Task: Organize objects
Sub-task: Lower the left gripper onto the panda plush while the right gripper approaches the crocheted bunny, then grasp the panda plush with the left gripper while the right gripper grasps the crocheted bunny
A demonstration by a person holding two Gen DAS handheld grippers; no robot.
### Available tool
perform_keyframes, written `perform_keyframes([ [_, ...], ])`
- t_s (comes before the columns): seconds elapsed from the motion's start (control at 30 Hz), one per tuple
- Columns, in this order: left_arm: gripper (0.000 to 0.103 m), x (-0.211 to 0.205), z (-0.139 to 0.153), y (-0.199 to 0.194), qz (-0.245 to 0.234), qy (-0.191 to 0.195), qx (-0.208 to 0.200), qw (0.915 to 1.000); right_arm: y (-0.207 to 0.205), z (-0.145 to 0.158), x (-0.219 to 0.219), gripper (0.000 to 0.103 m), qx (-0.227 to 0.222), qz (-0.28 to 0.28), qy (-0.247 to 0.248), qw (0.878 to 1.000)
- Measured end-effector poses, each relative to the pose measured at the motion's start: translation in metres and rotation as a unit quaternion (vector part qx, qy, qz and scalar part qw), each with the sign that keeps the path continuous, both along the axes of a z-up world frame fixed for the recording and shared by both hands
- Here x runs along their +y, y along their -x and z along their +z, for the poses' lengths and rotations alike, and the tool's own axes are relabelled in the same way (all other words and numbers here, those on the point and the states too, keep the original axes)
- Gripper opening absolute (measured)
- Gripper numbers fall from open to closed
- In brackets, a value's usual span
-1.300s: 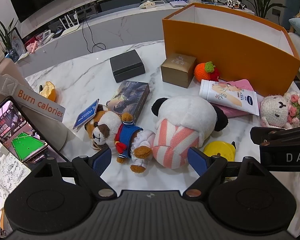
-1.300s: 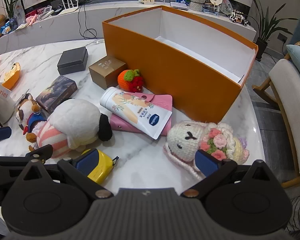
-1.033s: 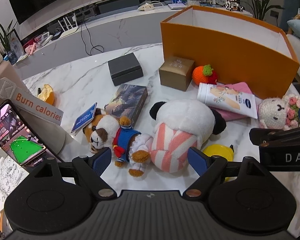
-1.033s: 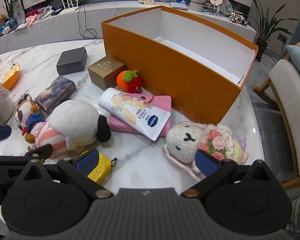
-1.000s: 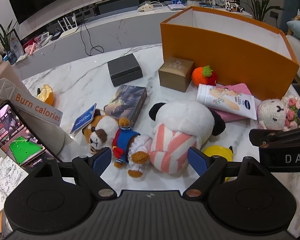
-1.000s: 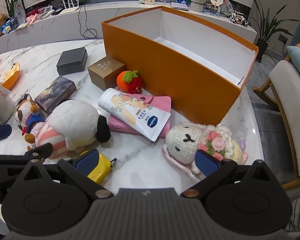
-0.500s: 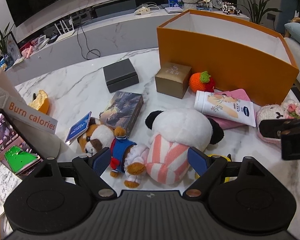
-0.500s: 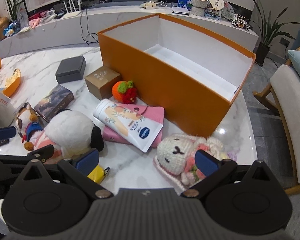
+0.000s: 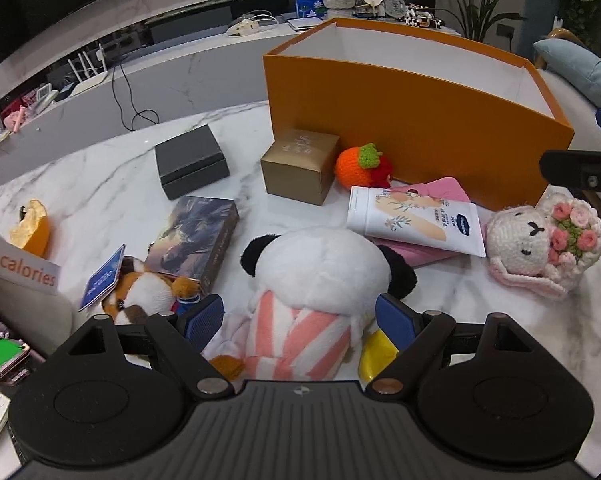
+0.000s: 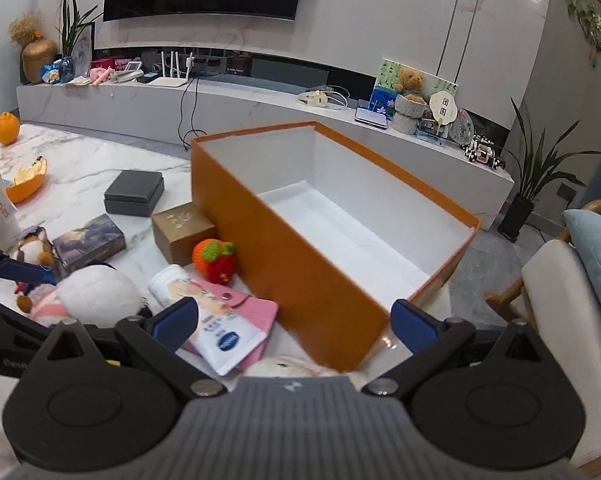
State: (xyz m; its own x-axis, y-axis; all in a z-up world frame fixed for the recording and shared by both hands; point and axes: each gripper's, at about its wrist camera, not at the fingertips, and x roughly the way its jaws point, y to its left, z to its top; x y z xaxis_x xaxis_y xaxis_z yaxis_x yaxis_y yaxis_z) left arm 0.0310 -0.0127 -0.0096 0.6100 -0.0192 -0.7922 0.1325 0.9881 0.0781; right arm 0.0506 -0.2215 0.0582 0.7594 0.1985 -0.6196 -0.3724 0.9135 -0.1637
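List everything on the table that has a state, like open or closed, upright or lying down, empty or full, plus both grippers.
orange box: open, empty.
black box: lid closed.
gold box: closed.
cream tube: lying flat on the pink pouch.
pink pouch: flap snapped shut.
panda plush: lying face down.
bunny plush: lying face up.
left gripper: open, straddling the panda plush.
right gripper: open, holding nothing.

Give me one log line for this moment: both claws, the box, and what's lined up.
left claw: open, straddling panda plush | right claw: open, holding nothing, facing orange box | box: empty | items on table
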Motion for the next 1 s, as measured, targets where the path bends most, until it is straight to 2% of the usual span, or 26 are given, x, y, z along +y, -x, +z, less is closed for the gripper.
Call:
perform_keyframes([
  [0.17,0.099,0.002,-0.006,-0.005,-0.002,0.006,0.008,0.9999,-0.012,0.001,-0.018,0.102,0.028,0.004,0.001,1.000],
  [0.4,0.099,-0.003,-0.013,-0.010,-0.017,0.004,0.015,0.9997,-0.030,-0.020,-0.038,0.102,0.126,-0.001,-0.019,0.992],
  [0.53,0.099,-0.003,-0.019,-0.010,-0.019,0.005,0.018,0.9996,-0.032,-0.040,-0.027,0.102,0.169,0.027,-0.005,0.985],
  [0.8,0.098,-0.001,-0.028,-0.013,-0.022,0.009,0.022,0.9995,-0.040,-0.063,-0.017,0.102,0.185,0.026,0.046,0.981],
  [1.0,0.098,0.006,-0.031,-0.015,-0.015,0.046,0.035,0.9982,-0.045,-0.076,-0.011,0.102,0.202,0.029,0.065,0.977],
])
